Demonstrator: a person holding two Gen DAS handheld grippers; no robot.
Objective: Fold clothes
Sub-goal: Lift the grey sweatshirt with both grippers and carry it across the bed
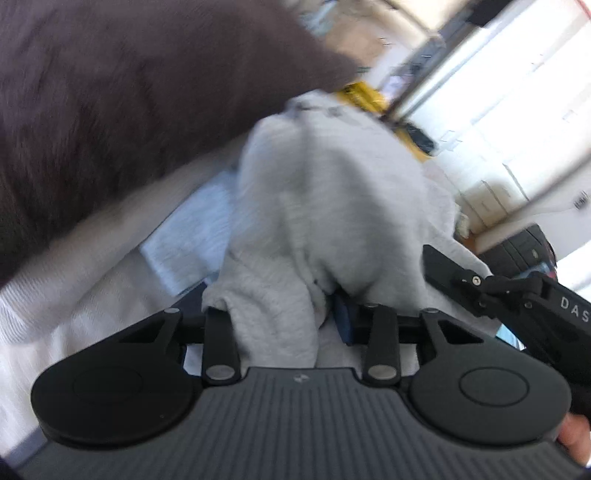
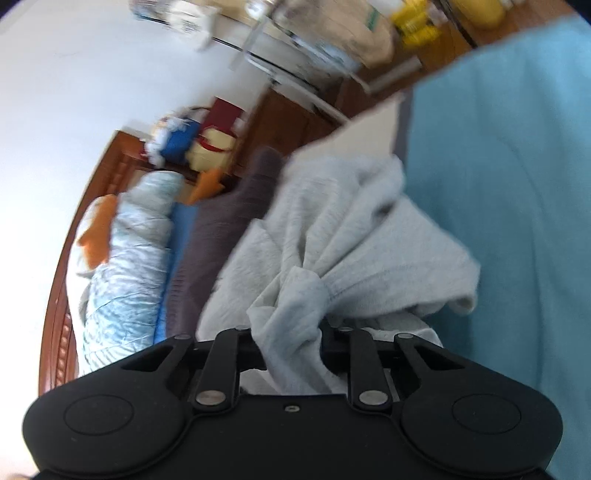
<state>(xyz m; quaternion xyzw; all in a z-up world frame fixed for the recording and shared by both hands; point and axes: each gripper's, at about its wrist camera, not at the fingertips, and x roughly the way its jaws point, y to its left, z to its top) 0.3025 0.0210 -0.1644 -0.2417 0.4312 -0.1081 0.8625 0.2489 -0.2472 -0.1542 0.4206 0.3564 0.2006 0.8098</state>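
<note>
A light grey sweatshirt-like garment point(image 1: 332, 192) hangs bunched from my left gripper point(image 1: 295, 314), which is shut on its fabric. The same grey garment point(image 2: 351, 240) shows in the right wrist view, gathered into my right gripper point(image 2: 295, 332), which is shut on a bunch of it. The cloth hides the fingertips of both grippers. The right gripper's black body point(image 1: 517, 295) shows in the left wrist view, close on the right. The garment is lifted over the teal bed cover point(image 2: 498, 184). Both views are blurred.
A dark brown cloth point(image 1: 129, 92) fills the upper left of the left wrist view and lies beside the grey garment point(image 2: 229, 221). A pale blue quilt point(image 2: 133, 258), pillows and a wooden headboard point(image 2: 59, 277) are at left. Shelves and yellow items point(image 2: 410, 22) stand beyond the bed.
</note>
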